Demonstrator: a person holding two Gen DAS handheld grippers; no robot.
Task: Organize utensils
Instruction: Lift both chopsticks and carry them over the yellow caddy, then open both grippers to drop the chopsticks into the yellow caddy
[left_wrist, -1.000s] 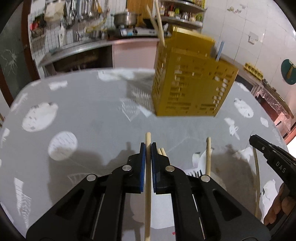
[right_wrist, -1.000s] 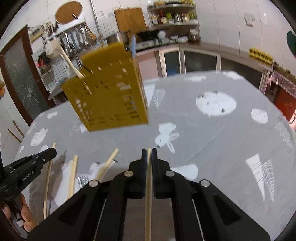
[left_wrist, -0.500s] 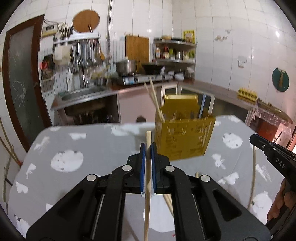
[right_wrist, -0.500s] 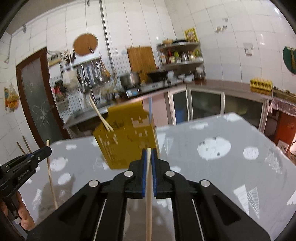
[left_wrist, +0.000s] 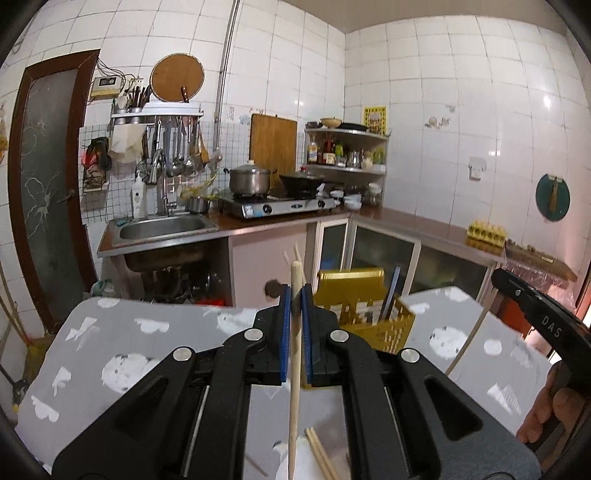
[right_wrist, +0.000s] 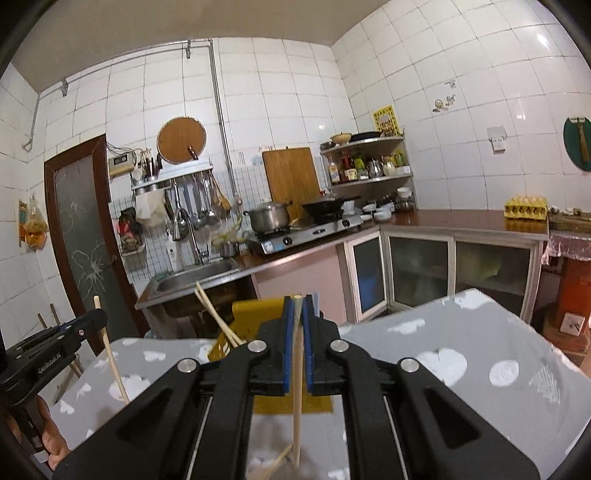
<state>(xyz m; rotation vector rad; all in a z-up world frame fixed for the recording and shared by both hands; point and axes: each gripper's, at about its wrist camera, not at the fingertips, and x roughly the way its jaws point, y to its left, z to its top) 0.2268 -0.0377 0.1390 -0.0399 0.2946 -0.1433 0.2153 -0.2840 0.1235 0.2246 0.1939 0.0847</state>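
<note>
My left gripper is shut on a wooden chopstick that runs upright between its blue pads, lifted above the grey patterned table. My right gripper is likewise shut on a second chopstick. Beyond both stands the yellow slotted utensil holder, with two chopsticks leaning in it and a blue handle. Each gripper appears in the other's view: the right one and the left one. Loose chopsticks lie on the table below.
Behind the table's far edge runs a kitchen counter with a steel sink, a gas stove and pot, and a corner shelf of bottles. A dark door stands at left. A person's fingers grip the right tool.
Both grippers have risen and tipped up toward level, each keeping its chopstick. The holder has dropped low in both views and the kitchen wall now fills them.
</note>
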